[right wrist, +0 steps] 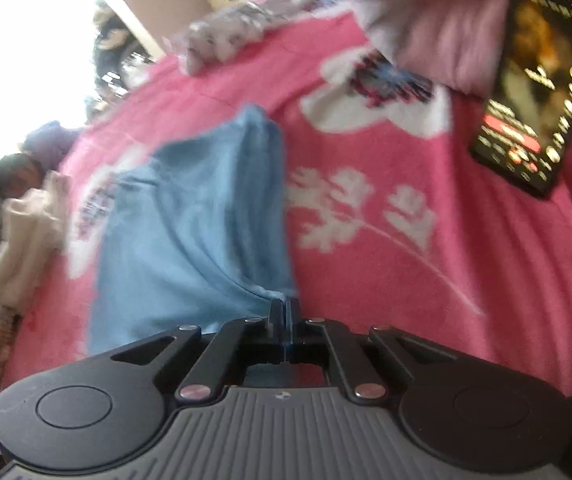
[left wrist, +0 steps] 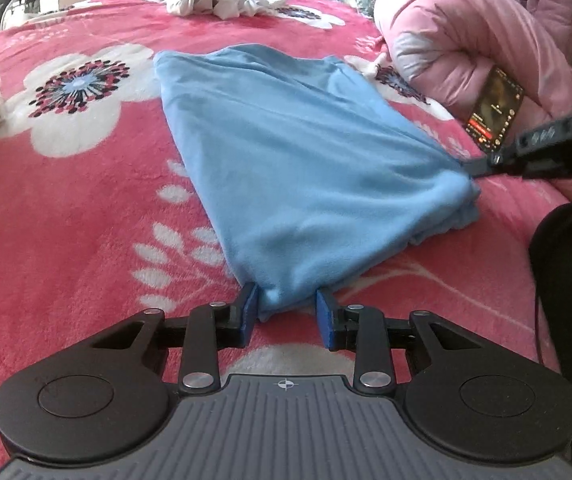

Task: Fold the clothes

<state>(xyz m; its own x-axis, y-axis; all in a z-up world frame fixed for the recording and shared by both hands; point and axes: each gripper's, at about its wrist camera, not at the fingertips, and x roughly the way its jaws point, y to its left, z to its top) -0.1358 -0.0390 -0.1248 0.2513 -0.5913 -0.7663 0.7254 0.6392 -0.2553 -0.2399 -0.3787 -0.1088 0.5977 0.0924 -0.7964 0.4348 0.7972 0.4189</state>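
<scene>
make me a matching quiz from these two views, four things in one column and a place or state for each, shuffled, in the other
Things:
1. blue garment
2. phone
3. left claw
4. right claw

Places or states:
A. leaning on the pink padded coat, screen lit
B. pads apart, either side of a cloth corner
C. folded lengthwise on the pink floral blanket
D. pads closed on a cloth edge

Pairs: 1-C, 2-A, 3-B, 4-D
</scene>
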